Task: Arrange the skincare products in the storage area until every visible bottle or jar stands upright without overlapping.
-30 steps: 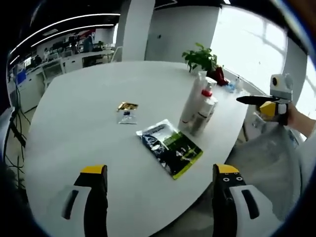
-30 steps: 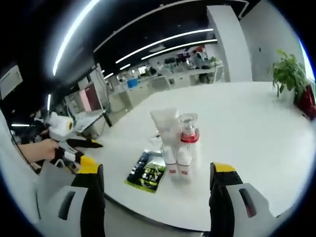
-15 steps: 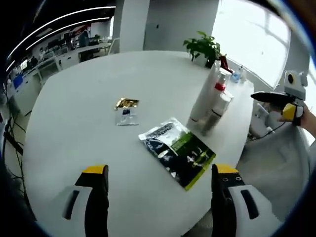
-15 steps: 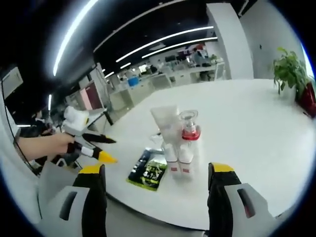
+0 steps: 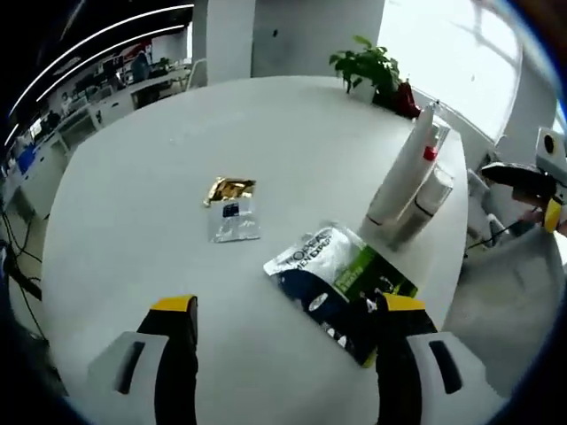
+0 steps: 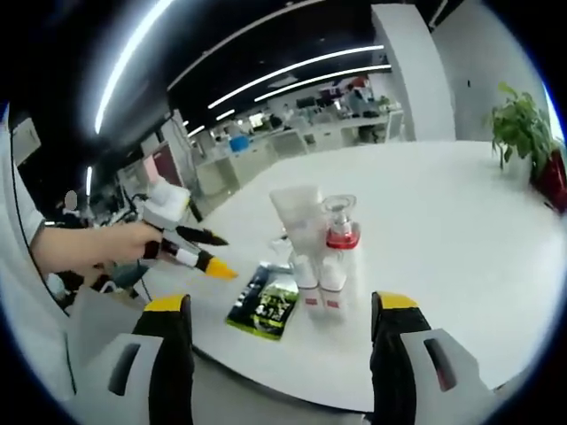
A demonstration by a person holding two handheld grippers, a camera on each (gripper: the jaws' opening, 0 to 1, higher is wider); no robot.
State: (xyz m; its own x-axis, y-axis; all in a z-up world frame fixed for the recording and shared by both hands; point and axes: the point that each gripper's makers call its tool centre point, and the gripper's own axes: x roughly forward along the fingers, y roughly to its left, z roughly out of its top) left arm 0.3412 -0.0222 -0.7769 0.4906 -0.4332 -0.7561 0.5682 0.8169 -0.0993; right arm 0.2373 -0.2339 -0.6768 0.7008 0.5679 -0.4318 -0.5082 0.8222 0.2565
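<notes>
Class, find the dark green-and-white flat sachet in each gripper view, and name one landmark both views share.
Left gripper view: the flat sachet lies lower right of centre, near the table edge.
Right gripper view: it lies lower left of centre, beside the upright bottles.
Shared landmark: the red-collared pump bottle.

A white tube and a clear red-collared pump bottle stand upright, touching, at centre frame in the right gripper view. A green-and-black sachet lies flat at lower right of the left gripper view, a small gold-topped sachet flat at centre-left.
</notes>
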